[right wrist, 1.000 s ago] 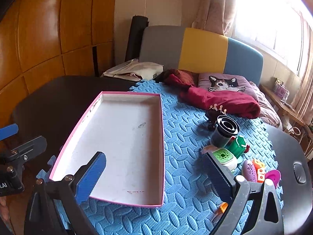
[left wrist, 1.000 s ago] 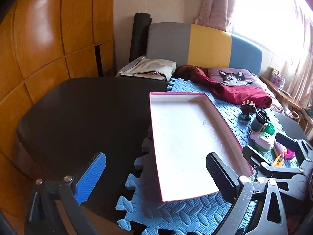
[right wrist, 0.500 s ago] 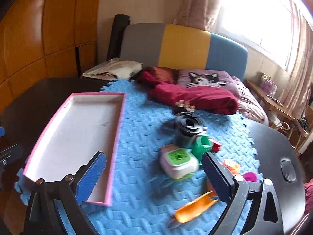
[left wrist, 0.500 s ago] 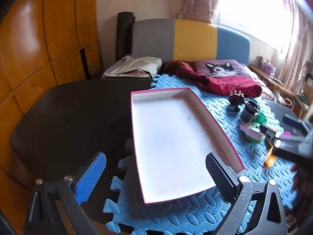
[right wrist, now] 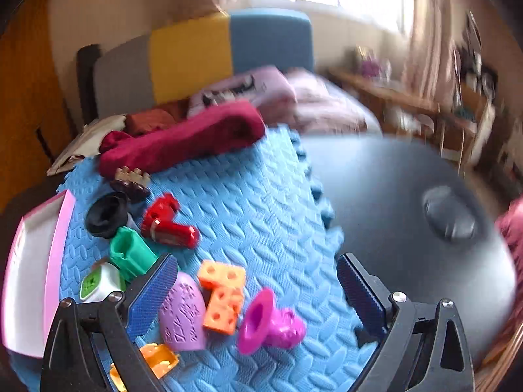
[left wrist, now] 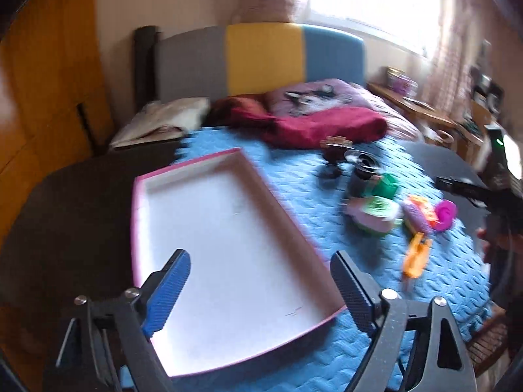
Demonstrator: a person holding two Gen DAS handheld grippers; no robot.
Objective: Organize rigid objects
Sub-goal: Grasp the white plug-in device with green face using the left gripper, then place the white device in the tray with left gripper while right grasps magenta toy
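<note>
Blue foam matting (right wrist: 261, 215) covers the middle of the dark bench (right wrist: 408, 196), and the toys to be sorted lie in a loose cluster on it, right in front of the right gripper (right wrist: 255, 290). Its jaws are spread wide with nothing pinched; they have just been closing a little, and the magenta funnel-shaped toy (right wrist: 268, 323) and the orange cheese-like block (right wrist: 222, 297) sit in the gap between them, untouched. The purple egg-shaped piece (right wrist: 183, 313) lies against the inner side of the left-hand finger, though contact is hard to judge through the blur. Farther ahead and to the left are the green cup (right wrist: 130, 254), the red toy (right wrist: 170, 225) with its long axis running diagonally toward the lower right, and a black ring-shaped lid (right wrist: 108, 215). The pink-rimmed tray (left wrist: 228, 251), where these things most likely belong, lies well to the left of the cluster, its long side running away from the camera. The left gripper (left wrist: 261, 290) hangs directly over the tray's near end, jaws apart and holding nothing, and they too have just been narrowing. So the right hand is plainly the nearer one to the toys, pitched steeply down at them; the left is tilted down over the tray. In the left wrist view the right gripper shows only as a dark shape at the far right edge.
</note>
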